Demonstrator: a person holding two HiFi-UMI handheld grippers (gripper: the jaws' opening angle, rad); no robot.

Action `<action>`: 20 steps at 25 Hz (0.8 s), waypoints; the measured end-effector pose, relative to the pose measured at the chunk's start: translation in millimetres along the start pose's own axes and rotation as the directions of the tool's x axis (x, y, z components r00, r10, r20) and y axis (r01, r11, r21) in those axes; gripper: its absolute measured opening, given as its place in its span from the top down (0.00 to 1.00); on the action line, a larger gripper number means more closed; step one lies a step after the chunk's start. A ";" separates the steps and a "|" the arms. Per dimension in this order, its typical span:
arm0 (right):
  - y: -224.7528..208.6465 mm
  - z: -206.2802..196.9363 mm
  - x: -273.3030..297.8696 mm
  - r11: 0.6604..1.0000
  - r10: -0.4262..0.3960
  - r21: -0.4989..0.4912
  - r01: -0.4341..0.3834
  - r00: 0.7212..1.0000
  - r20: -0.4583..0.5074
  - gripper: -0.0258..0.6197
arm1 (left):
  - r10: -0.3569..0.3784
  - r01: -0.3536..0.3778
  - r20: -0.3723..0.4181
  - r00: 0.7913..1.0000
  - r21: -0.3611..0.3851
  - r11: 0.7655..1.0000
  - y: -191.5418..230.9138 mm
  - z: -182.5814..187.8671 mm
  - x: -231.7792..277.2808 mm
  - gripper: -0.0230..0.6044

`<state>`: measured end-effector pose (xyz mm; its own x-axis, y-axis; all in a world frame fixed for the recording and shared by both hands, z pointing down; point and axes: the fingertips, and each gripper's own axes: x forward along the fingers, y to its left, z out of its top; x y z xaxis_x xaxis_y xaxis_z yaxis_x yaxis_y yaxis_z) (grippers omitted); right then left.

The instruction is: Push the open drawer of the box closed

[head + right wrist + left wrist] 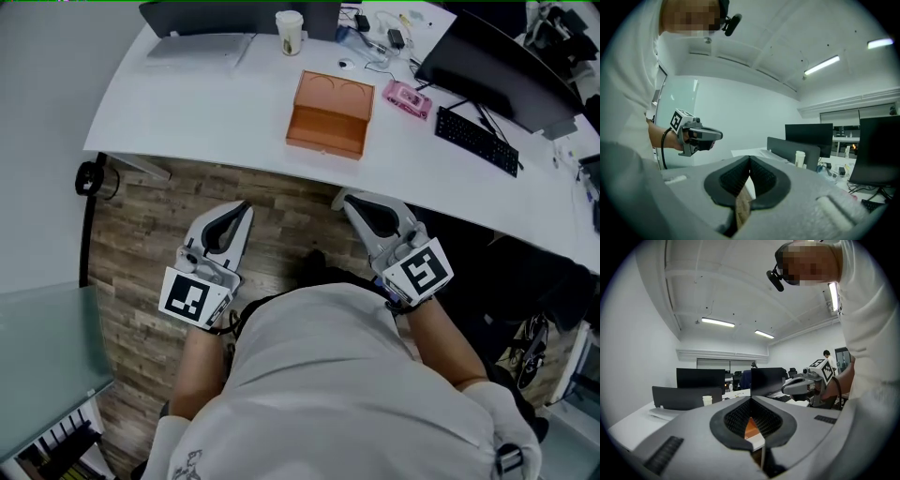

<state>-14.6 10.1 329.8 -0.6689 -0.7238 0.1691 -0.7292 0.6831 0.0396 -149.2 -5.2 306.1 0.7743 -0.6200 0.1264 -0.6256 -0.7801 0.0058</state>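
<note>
Orange translucent plastic box (328,114) with its drawer sat on the curved white desk (202,103), near the front edge, between a white paper cup (289,32) and a black keyboard (476,140). How far the drawer stood out could not be judged. Both forearms were bent in close to the person's torso. The left gripper (246,208) and the right gripper (342,200) were held side by side over the wood-plank floor (141,244), tips aimed at the desk but short of it, well apart from the box. Each gripper's jaws were pressed together with nothing between them.
</note>
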 end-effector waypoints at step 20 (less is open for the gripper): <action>-106.2 -6.5 38.7 0.979 -0.189 0.074 0.192 0.980 -0.056 0.96 | -0.254 0.255 -0.033 0.967 0.019 0.967 49.6 9.3 150.4 0.97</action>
<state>37.9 -89.8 338.6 -0.5104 -0.8331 0.2131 -0.8528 0.5222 -0.0013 -62.9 -137.9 316.2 0.9044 -0.3982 0.1530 -0.4056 -0.9138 0.0192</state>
